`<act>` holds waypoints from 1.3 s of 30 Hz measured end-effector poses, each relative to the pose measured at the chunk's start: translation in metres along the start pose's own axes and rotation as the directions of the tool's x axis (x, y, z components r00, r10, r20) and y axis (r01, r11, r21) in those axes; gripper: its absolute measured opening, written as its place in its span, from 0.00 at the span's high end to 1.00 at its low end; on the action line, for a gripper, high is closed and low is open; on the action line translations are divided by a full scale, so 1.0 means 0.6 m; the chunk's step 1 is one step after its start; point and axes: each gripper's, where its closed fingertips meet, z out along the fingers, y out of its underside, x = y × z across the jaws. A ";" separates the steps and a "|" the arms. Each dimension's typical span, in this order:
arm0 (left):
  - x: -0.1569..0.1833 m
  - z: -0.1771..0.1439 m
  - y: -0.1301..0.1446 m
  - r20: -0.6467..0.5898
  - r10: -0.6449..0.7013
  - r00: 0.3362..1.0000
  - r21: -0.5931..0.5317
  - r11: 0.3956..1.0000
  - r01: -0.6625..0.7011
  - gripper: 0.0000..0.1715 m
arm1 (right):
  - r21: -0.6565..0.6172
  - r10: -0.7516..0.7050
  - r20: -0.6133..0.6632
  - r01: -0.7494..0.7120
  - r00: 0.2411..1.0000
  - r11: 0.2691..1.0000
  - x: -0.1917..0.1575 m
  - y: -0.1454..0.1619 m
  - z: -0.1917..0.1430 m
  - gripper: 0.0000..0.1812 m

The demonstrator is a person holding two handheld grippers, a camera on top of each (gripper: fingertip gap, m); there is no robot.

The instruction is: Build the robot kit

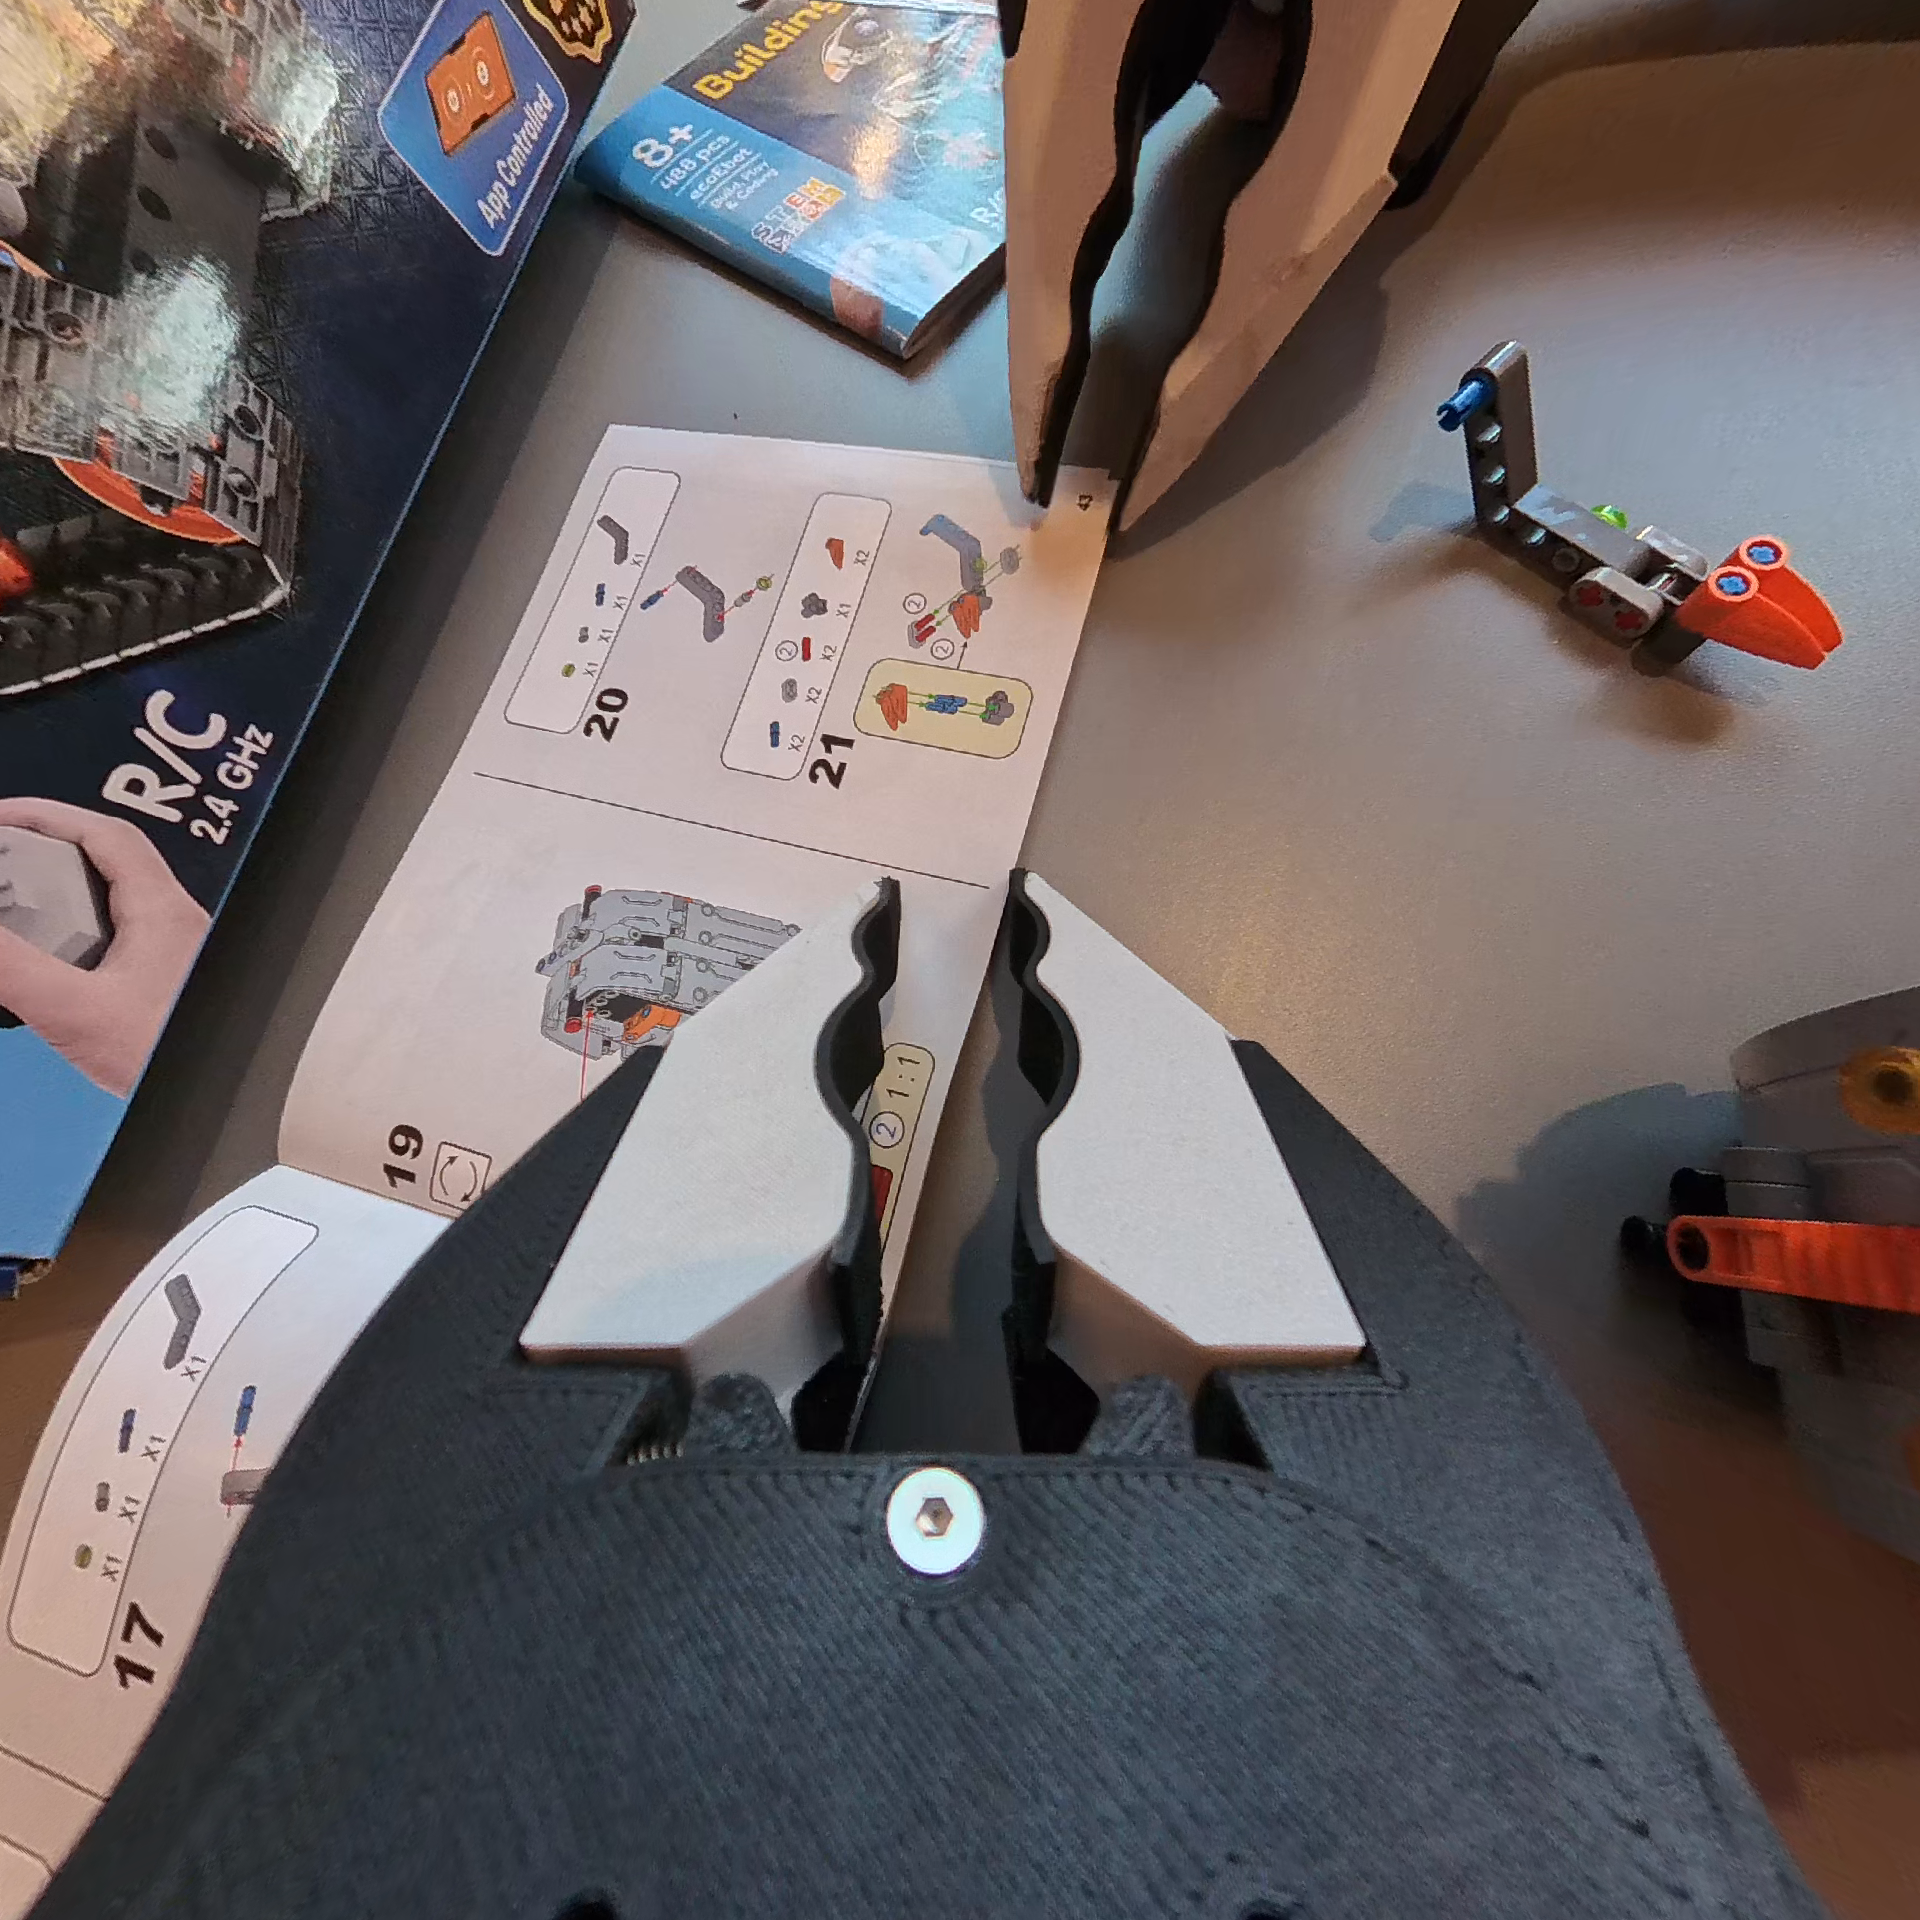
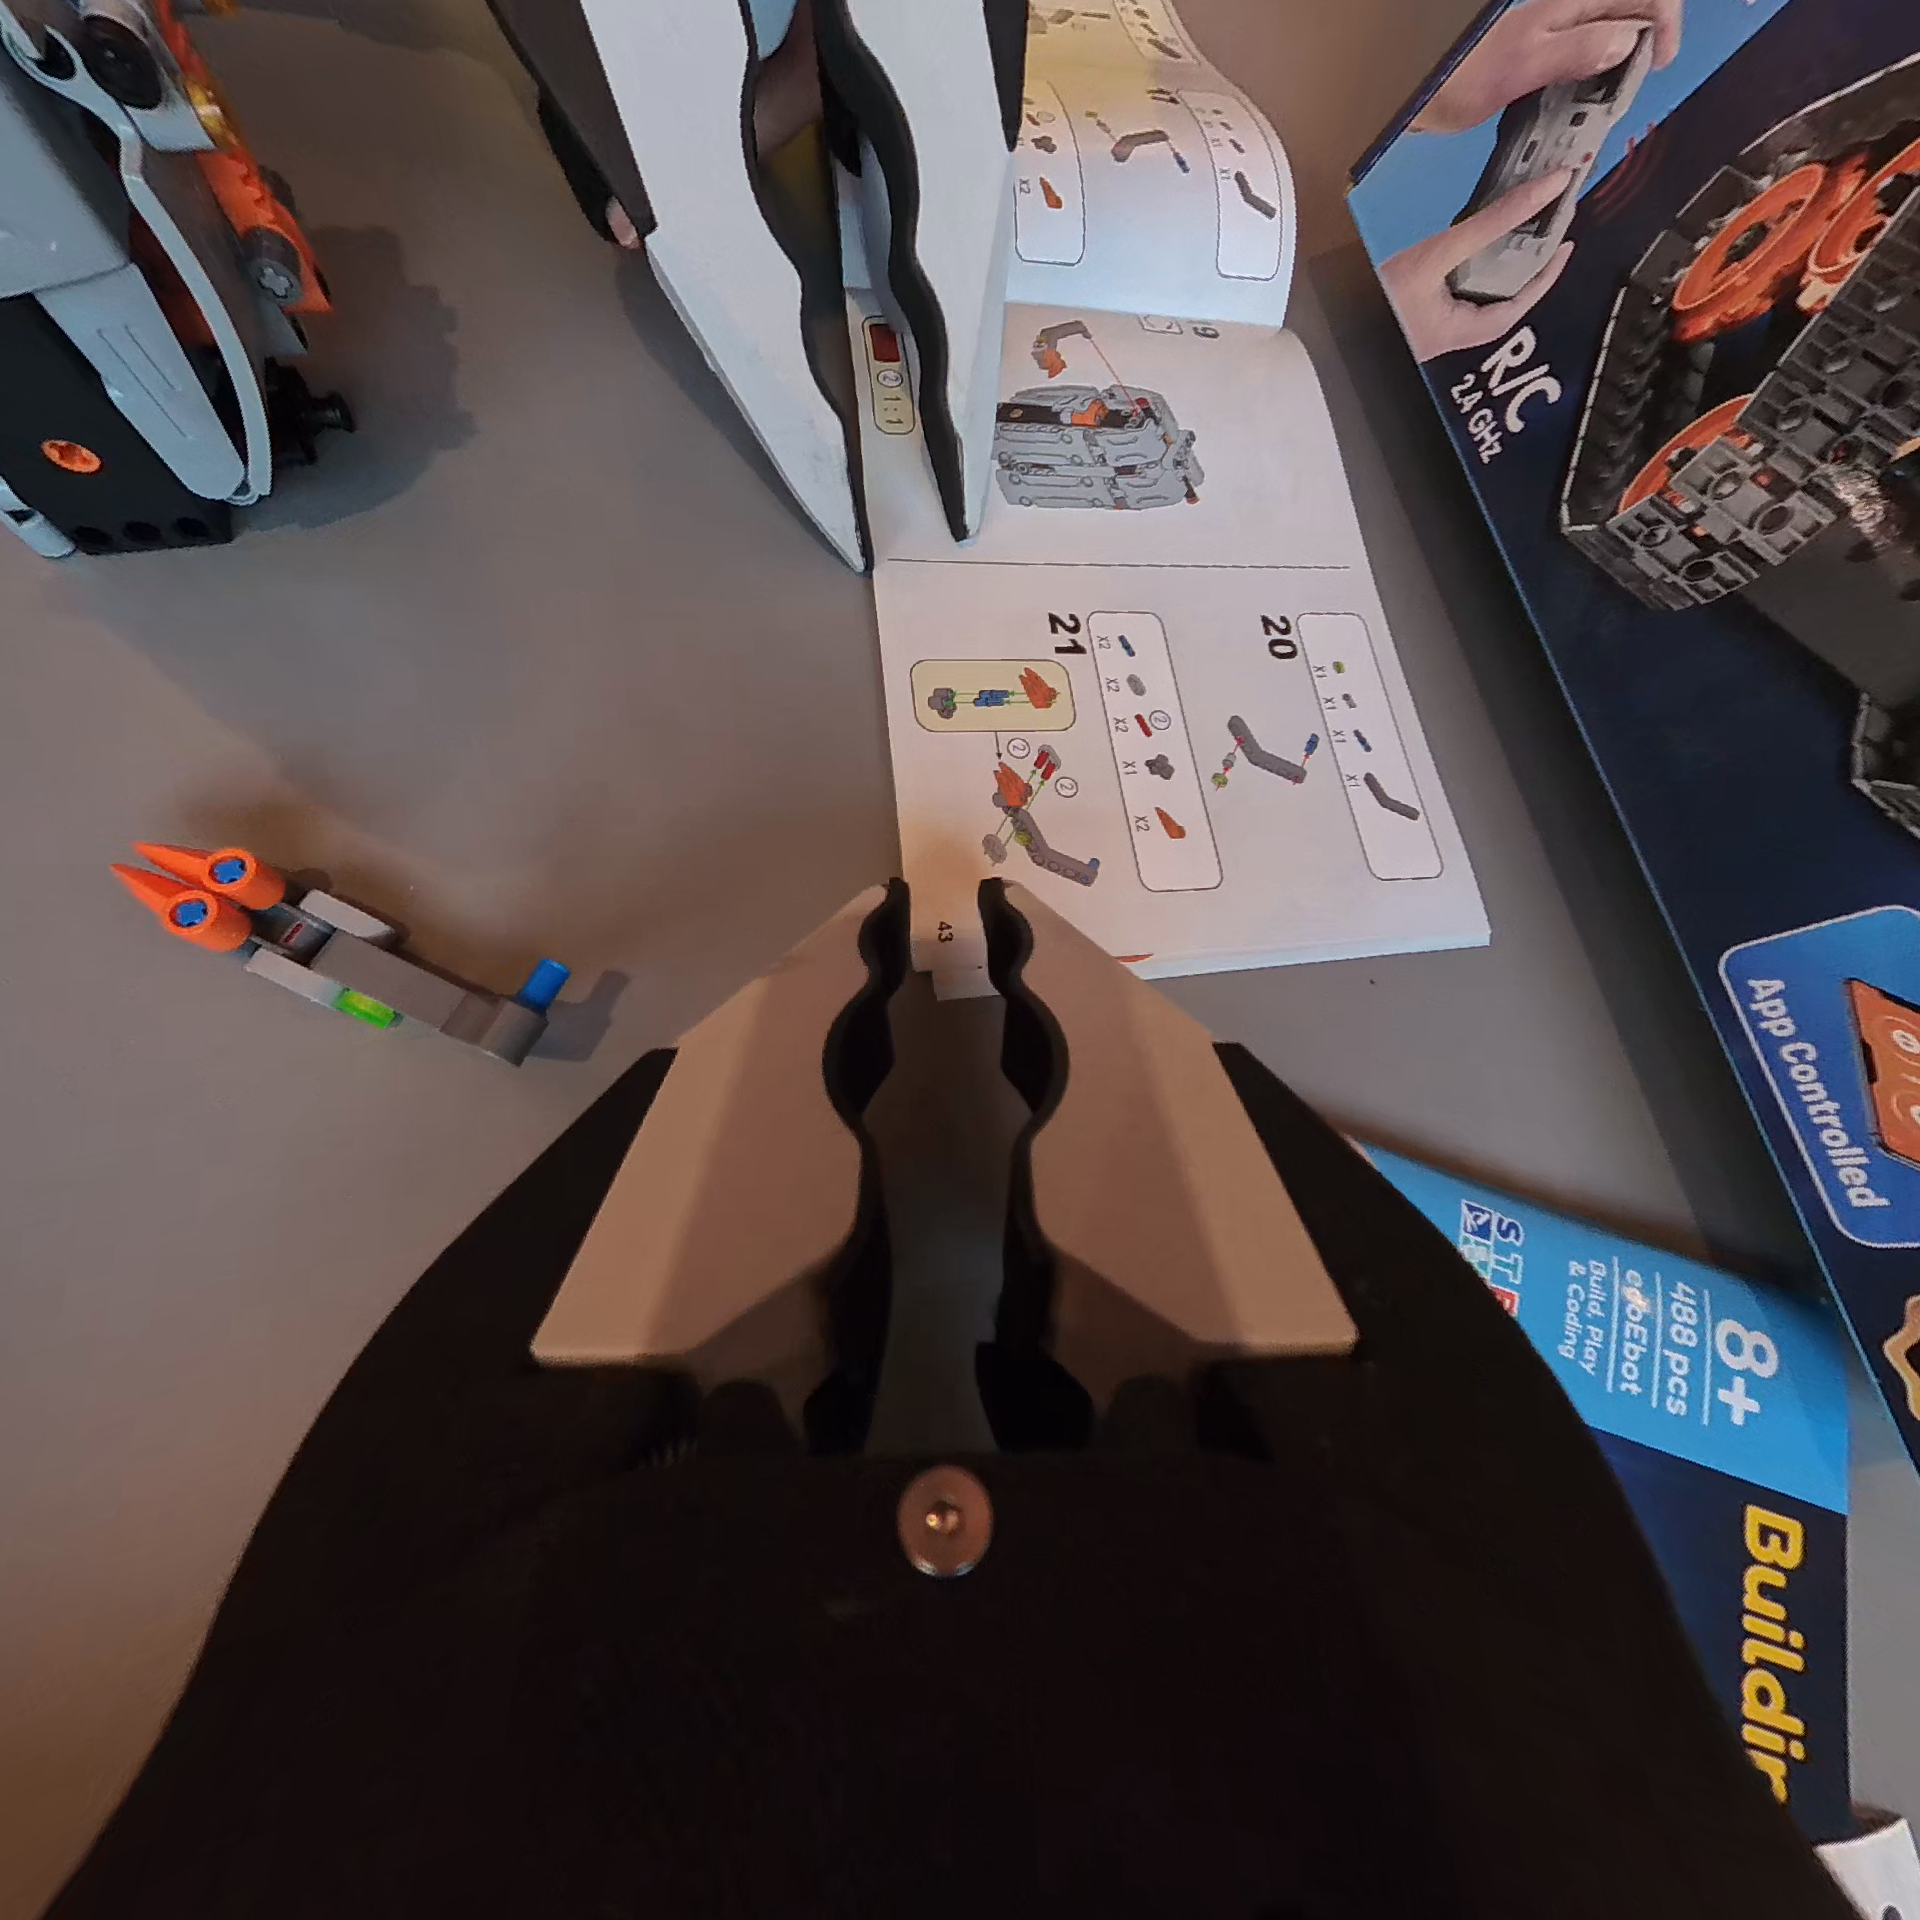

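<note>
Bare grey table (image 1: 1351, 935) right of booklet (image 1: 727, 644), box (image 1: 312, 520) flanking left

Both hand-held grippers (image 1: 951, 883) (image 2: 940, 885) slightly open, facing.

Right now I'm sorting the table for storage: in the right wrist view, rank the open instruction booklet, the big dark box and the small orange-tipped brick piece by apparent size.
1. big dark box, though cropped by the frame
2. open instruction booklet
3. small orange-tipped brick piece

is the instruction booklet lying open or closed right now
Open. The instruction booklet lies flat on the table, printed page up, an earlier leaf curling back; both grippers' tips sit at its edge.
</note>
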 end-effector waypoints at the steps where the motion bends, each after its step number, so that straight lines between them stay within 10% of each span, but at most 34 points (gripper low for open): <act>1: 0.000 0.000 0.000 0.000 0.000 1.000 0.000 1.000 0.000 0.89 | 0.005 -0.004 -0.005 0.004 1.000 1.000 0.001 -0.001 -0.001 0.94; 39: 0.000 -0.001 -0.001 -0.034 -0.054 0.998 0.014 0.998 0.054 0.89 | -0.001 -0.008 0.013 0.008 1.000 1.000 -0.004 0.002 -0.002 0.88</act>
